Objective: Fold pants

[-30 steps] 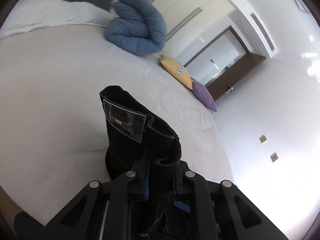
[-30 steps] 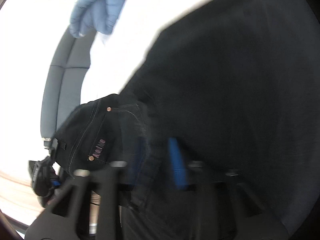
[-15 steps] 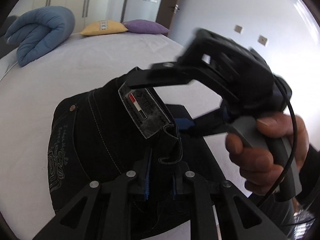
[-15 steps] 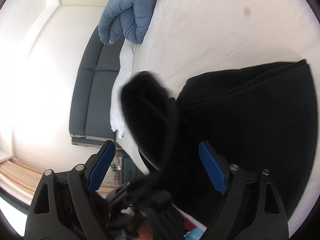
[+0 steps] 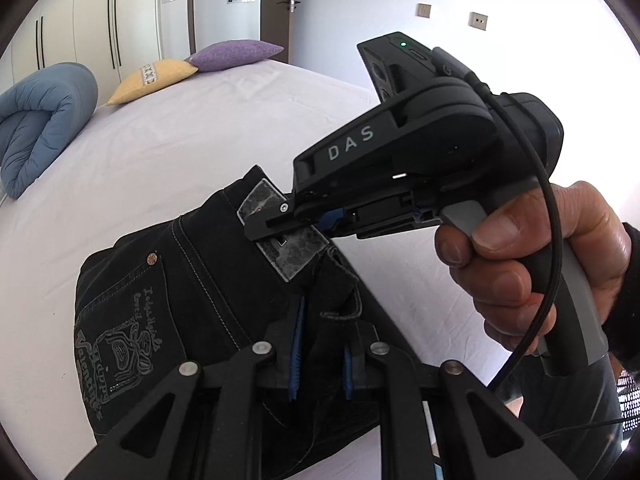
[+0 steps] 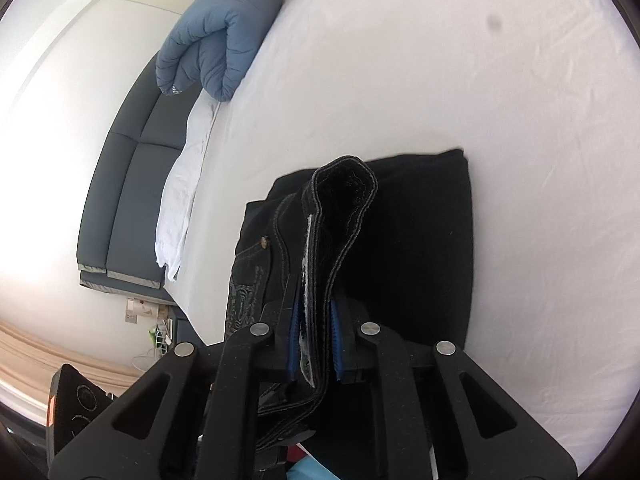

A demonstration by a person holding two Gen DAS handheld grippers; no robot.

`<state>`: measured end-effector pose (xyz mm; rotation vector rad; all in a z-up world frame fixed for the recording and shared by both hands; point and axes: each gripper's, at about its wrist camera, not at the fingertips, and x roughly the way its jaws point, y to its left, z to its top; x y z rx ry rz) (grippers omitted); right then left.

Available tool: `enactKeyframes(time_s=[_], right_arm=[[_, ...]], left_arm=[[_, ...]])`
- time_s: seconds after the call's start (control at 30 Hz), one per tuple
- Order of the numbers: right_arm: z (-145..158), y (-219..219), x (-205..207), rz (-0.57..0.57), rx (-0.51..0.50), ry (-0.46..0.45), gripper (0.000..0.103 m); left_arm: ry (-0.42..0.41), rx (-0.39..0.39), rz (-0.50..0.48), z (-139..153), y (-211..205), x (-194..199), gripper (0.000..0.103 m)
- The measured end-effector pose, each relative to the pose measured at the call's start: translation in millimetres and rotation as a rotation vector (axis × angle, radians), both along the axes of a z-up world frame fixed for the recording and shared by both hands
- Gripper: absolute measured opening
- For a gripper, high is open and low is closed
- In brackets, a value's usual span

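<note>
Black jeans (image 5: 168, 320) lie folded on a white bed (image 5: 180, 148), back pocket with pale embroidery facing up. My left gripper (image 5: 320, 356) is shut on the waistband next to the grey leather patch (image 5: 298, 242). My right gripper (image 5: 276, 222) reaches in from the right and is clamped on the same waistband at the patch. In the right wrist view my right gripper (image 6: 314, 356) is shut on the upright waistband (image 6: 340, 208), with the folded legs (image 6: 424, 240) flat on the bed (image 6: 480, 100) behind.
A rolled blue duvet (image 5: 40, 120) lies at the far left of the bed; it also shows in the right wrist view (image 6: 216, 40). A yellow pillow (image 5: 152, 78) and a purple pillow (image 5: 236, 54) lie at the far edge. A grey sofa (image 6: 128, 168) stands beside the bed.
The right gripper was open and has closed on the waistband beside the left gripper. The left view has swung round over the folded jeans.
</note>
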<state>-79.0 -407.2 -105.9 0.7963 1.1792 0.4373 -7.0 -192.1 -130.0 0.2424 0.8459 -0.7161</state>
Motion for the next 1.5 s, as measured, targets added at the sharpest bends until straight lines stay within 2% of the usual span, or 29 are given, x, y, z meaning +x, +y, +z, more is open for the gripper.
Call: enactKeyframes(time_s=[0.2,0.33,0.47,0.53,0.57,0.6,0.63,0.7,0.77,0.87,0.93,1.0,1.1,1.17,1.27,1.37,1.47,1.5], right_arm=[[-9,-32,-18,-0.070,0.014,0.029,0.012],[-22,-35,-28,-0.099,0.010,0.034,0.012],[-40,-39,-38,-0.122,0.005,0.042,0.012],[-53,-41,-42,-0.141,0.037,0.032,0.012],[-56,-46,-45,-0.157,0.083,0.038,0.014],[-57,-50,-47,-0.171,0.100,0.052,0.016],[-54,-55,-50,-0.190,0.101,0.064,0.020],[-40,-69,-57,-0.253,0.047,0.057,0.025],[-22,-79,-65,-0.293,0.034,0.024,0.025],[8,-66,-70,-0.230,0.125,-0.058,0.025],[18,-40,-69,-0.120,0.134,-0.087,0.025],[7,-15,-68,-0.033,0.093,-0.056,0.025],[-46,-3,-77,-0.015,0.020,0.088,0.023],[-51,-12,-90,-0.059,0.072,0.026,0.021],[-44,-25,-104,-0.084,0.079,0.016,0.021],[-26,-28,-111,-0.080,0.036,-0.014,0.024],[-14,-25,-111,-0.092,0.071,-0.056,0.024],[-13,-30,-114,-0.095,0.071,-0.059,0.024]], left_arm=[[0.014,0.017,-0.029,-18,-15,-5,0.016],[0.030,0.019,-0.046,-28,-21,-4,0.016],[0.037,0.020,-0.078,-43,-25,-13,0.023],[0.062,-0.023,-0.087,-44,-21,-11,0.044],[0.087,-0.047,-0.098,-42,-18,-12,0.050],[0.102,-0.067,-0.099,-35,-12,-11,0.062],[0.088,-0.073,-0.075,-26,-3,-12,0.078],[0.048,-0.107,-0.011,-9,24,-18,0.091],[0.061,-0.171,0.031,6,52,-13,0.092],[0.045,-0.198,0.120,18,96,4,0.089],[0.057,-0.185,0.154,11,116,10,0.066],[0.106,-0.168,0.176,-7,124,21,0.060],[0.199,-0.136,0.192,-50,128,37,0.055],[0.179,-0.154,0.191,-55,130,30,0.055],[0.196,-0.170,0.165,-41,129,27,0.056],[0.121,-0.164,0.156,-16,131,35,0.058],[0.076,-0.177,0.188,-9,136,77,0.058],[0.082,-0.170,0.201,-11,136,95,0.061]])
